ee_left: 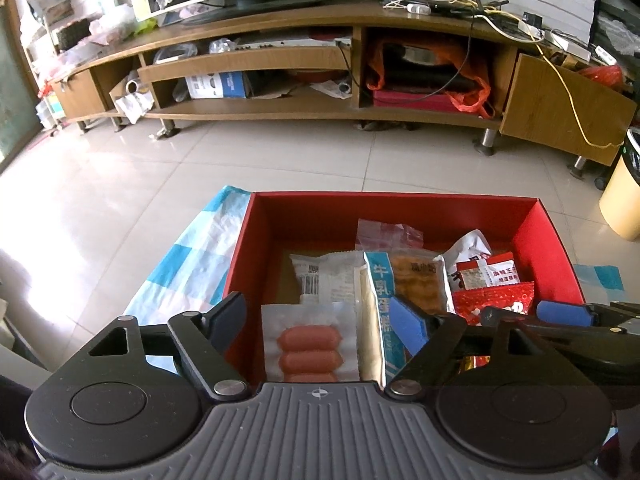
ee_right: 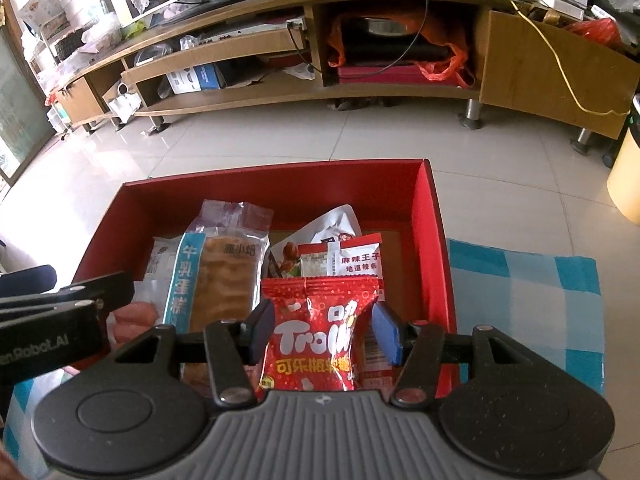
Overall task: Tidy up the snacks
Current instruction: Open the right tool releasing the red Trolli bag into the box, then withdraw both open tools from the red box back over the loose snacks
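Observation:
A red box (ee_left: 276,216) (ee_right: 434,240) sits on a blue-and-white checked cloth (ee_left: 188,264) (ee_right: 528,292) and holds several snack packs. My left gripper (ee_left: 320,324) is open above the box's near side, over a clear pack of sausages (ee_left: 310,350) and a blue-edged cake pack (ee_left: 404,280) (ee_right: 216,276). My right gripper (ee_right: 326,334) is open with a red Trolli candy bag (ee_right: 316,340) (ee_left: 496,300) between its fingers, which stand just apart from the bag's sides. A red-and-white spicy snack pack (ee_right: 354,264) lies behind it.
A long wooden TV stand (ee_left: 320,60) (ee_right: 360,12) with cluttered shelves runs along the far wall across a tiled floor (ee_left: 240,160). A yellowish bin (ee_left: 622,200) (ee_right: 626,176) stands at the right. Cables trail over the stand's right end.

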